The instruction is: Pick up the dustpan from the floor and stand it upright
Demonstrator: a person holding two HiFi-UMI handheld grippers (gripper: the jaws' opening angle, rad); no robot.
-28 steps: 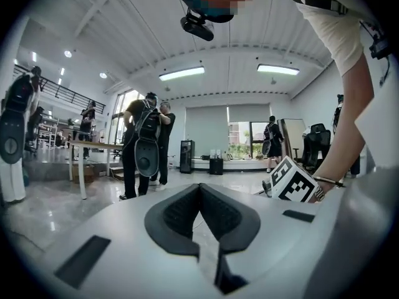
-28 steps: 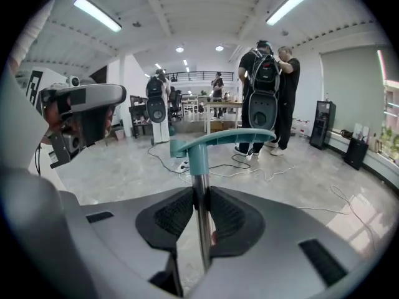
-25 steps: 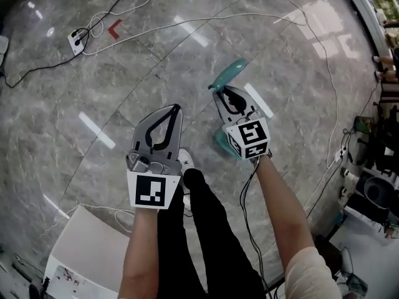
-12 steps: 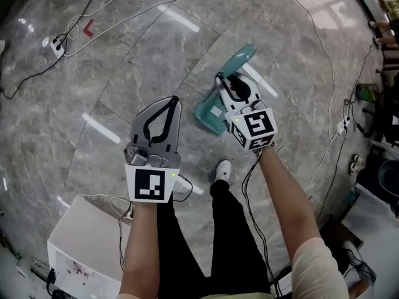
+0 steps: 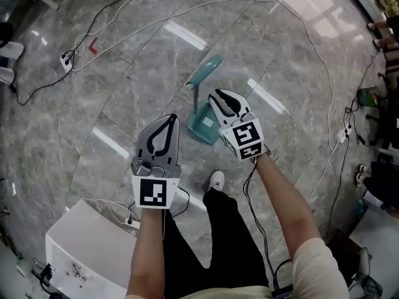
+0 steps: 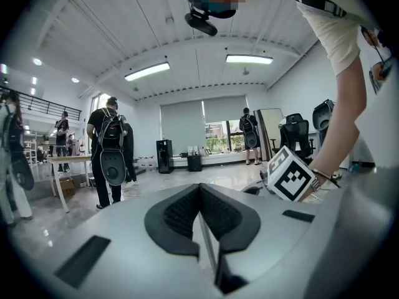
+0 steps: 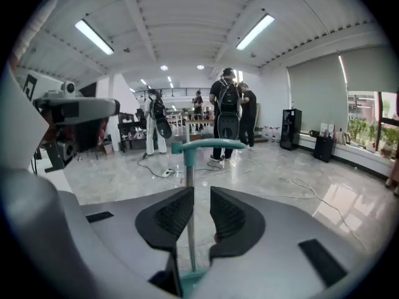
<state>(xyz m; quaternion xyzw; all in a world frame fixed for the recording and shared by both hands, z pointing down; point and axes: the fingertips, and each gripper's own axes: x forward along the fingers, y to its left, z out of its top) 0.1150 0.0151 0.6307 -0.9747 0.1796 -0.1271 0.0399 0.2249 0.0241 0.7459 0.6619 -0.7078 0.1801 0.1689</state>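
- Standing on the grey marble floor (image 5: 124, 80), the teal dustpan (image 5: 204, 119) is seen upright in the right gripper view, with its handle (image 7: 209, 145) at the top.
- The right gripper (image 5: 225, 98) is kept released just beside the pan; the thin rod (image 7: 190, 217) is framed by the gap, and neither pad is pressed on it.
- The left gripper (image 5: 171, 118) is clenched on nothing, and is held apart from the dustpan.
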